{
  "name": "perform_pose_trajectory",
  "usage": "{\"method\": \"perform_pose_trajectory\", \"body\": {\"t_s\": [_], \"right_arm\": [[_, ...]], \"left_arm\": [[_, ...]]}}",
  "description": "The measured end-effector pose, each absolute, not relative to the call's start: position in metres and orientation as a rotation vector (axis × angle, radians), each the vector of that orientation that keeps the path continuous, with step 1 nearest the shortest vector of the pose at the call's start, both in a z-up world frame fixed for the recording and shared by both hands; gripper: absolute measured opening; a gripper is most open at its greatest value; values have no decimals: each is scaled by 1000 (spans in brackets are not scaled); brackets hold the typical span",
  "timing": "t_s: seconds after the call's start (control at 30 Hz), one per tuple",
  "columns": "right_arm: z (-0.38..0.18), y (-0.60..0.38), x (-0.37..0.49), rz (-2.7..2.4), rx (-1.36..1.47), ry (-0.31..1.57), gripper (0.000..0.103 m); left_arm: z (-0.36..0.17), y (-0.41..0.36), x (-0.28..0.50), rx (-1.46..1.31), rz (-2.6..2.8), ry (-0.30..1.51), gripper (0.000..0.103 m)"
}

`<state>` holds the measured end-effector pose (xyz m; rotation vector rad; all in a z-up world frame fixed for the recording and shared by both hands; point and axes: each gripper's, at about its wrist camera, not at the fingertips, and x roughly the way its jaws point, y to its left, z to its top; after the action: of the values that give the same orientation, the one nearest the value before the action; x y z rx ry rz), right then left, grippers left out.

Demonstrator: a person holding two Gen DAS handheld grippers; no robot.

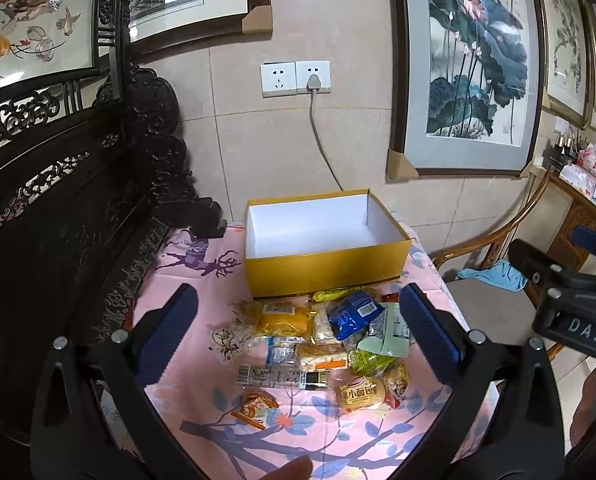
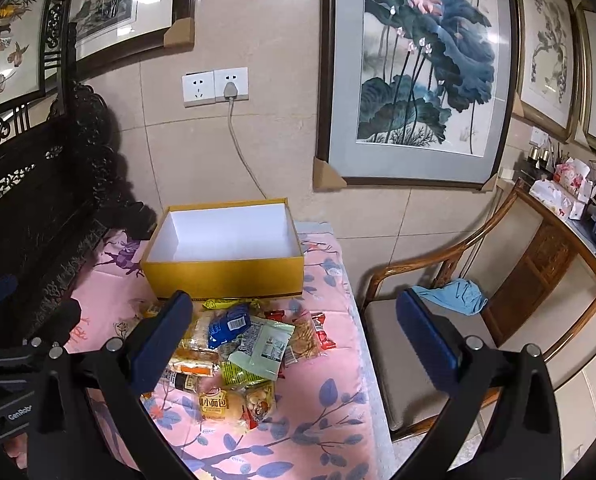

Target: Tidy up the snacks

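Note:
A yellow box [image 1: 326, 262] [image 2: 225, 270] with a white inside stands open and holds nothing at the back of the pink floral table. In front of it lies a pile of packaged snacks [image 1: 322, 340] [image 2: 237, 348], among them a blue packet [image 1: 354, 314] [image 2: 229, 325], a pale green packet [image 1: 386, 336] [image 2: 263, 350] and a small bread pack [image 1: 360, 394] [image 2: 217, 405]. My left gripper [image 1: 298, 328] is open, hovering above the pile. My right gripper [image 2: 293, 332] is open too, over the table's right edge, and shows at the right [image 1: 570, 300] in the left wrist view.
A dark carved wooden cabinet [image 1: 57, 220] borders the table on the left. A wooden chair [image 2: 478, 300] with a blue cloth [image 2: 454, 294] on its seat stands to the right. Framed paintings and a wall socket [image 1: 295, 78] with a plugged cable are behind the box.

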<state>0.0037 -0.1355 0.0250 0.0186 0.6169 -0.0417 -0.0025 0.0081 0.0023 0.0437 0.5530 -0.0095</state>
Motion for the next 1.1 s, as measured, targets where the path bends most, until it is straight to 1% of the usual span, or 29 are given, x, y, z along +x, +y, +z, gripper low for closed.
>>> {"method": "perform_pose_trajectory", "body": {"t_s": [0.17, 0.53, 0.63, 0.83, 1.1], "right_arm": [[28, -139, 5, -48, 39, 606, 102], [27, -133, 11, -58, 14, 618, 102], [25, -134, 12, -49, 23, 631, 102], [19, -135, 17, -55, 29, 658, 102], [19, -134, 15, -49, 17, 647, 102]], "left_arm": [[-1, 6, 1, 55, -55, 587, 101], [-4, 17, 4, 46, -15, 589, 101], [-3, 16, -1, 67, 1, 564, 101], [0, 21, -1, 18, -28, 575, 101], [-1, 11, -1, 49, -16, 573, 101]]}}
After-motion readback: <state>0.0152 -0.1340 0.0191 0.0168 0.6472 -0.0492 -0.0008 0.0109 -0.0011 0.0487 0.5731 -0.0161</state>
